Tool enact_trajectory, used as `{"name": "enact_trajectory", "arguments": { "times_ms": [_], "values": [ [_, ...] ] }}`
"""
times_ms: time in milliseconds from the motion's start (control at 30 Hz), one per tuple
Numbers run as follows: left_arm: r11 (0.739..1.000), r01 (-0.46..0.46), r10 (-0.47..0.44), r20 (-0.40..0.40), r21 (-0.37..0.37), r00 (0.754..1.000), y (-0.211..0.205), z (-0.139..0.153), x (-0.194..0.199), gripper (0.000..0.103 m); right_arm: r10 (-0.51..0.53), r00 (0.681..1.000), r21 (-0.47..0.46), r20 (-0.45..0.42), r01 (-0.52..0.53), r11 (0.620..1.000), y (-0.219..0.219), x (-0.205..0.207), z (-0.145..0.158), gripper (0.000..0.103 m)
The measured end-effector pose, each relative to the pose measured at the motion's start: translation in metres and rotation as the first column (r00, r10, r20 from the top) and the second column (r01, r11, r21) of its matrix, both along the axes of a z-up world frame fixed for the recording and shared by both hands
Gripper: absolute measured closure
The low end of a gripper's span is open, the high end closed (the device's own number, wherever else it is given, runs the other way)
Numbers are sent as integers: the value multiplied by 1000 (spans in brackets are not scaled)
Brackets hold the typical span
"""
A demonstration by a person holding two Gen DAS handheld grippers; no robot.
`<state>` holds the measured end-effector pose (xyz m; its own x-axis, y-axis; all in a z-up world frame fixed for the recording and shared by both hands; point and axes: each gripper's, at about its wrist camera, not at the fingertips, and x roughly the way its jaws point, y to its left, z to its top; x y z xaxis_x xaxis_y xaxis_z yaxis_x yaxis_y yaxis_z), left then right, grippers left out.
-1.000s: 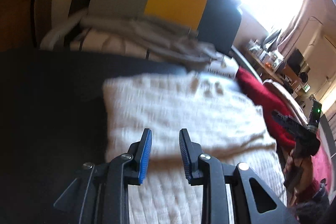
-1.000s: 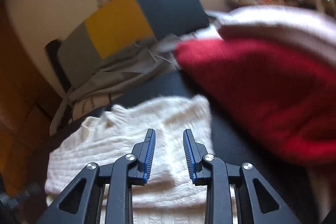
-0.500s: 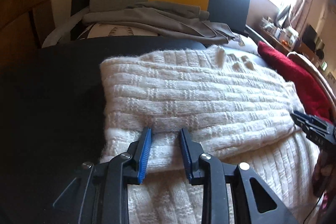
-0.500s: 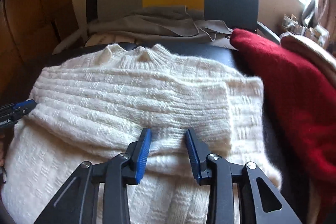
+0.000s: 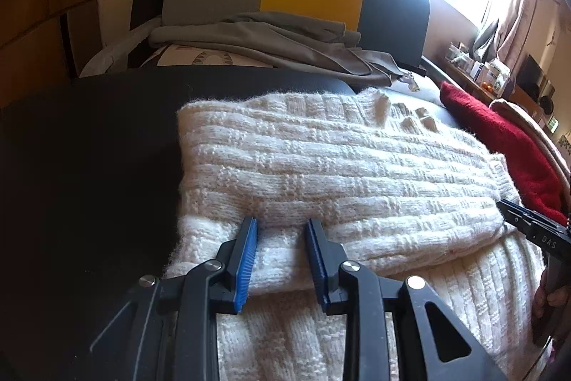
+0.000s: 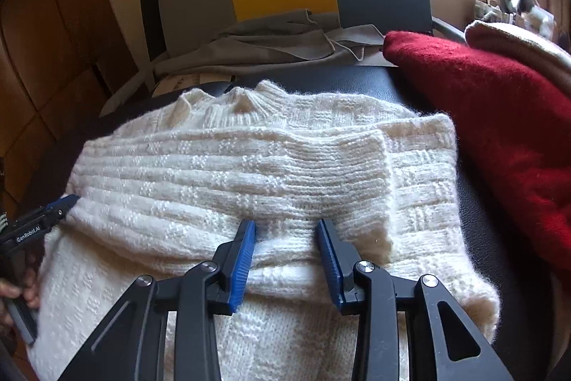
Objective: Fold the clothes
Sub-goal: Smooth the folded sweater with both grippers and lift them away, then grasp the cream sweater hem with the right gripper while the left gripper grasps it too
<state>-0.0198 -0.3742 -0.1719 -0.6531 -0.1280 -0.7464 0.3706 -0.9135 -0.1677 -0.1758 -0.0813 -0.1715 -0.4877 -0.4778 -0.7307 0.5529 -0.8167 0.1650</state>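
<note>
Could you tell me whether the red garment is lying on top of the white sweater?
No, the red garment lies beside the white sweater, on its right.

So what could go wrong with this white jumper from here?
1. Both sets of jaws stand open around the folded sleeve edge of the white jumper; closing them shallowly might pinch only the top layer, undoing the fold.
2. The red garment lies right beside the jumper, so the right gripper could snag it.

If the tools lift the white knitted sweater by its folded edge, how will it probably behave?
The white sweater looks thick and soft, so it will probably sag between the left tool and right tool. Its fuzzy knit should grip, not slip.
</note>
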Motion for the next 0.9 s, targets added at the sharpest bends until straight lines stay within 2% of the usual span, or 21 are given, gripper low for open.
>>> {"name": "enact_trajectory", "arguments": {
  "times_ms": [33,100,200,233,300,400,533,600,767,900],
  "values": [
    [1000,3,-3,4,7,1000,-1,2,0,75,0,1000,2,0,0,1000,0,0,1,65],
    [997,-7,7,3,76,1000,-7,13,9,75,1,1000,6,1,-1,1000,-1,1,2,65],
    [987,-12,20,-45,162,999,-15,32,41,72,-33,999,-6,43,34,999,10,6,19,60],
    [986,-2,12,-56,165,998,-14,36,56,72,-37,998,-51,43,39,998,19,13,28,58],
    [986,20,-8,-74,165,997,-10,45,88,72,-34,998,-157,50,42,987,44,30,43,45],
    [987,58,-48,-64,152,997,-2,46,135,72,-25,994,-248,109,52,967,88,57,50,42],
    [981,64,-58,-34,182,998,5,35,190,71,-35,966,-303,256,115,946,162,94,34,42],
    [974,49,-46,-20,221,999,7,26,213,71,-36,952,-319,304,137,938,181,108,23,42],
    [938,-26,33,-12,347,999,10,2,267,69,-29,914,-357,405,188,915,220,140,-5,42],
    [917,-8,8,2,400,1000,18,-12,282,65,-19,876,-383,482,231,895,251,166,-27,42]
  ]
}}
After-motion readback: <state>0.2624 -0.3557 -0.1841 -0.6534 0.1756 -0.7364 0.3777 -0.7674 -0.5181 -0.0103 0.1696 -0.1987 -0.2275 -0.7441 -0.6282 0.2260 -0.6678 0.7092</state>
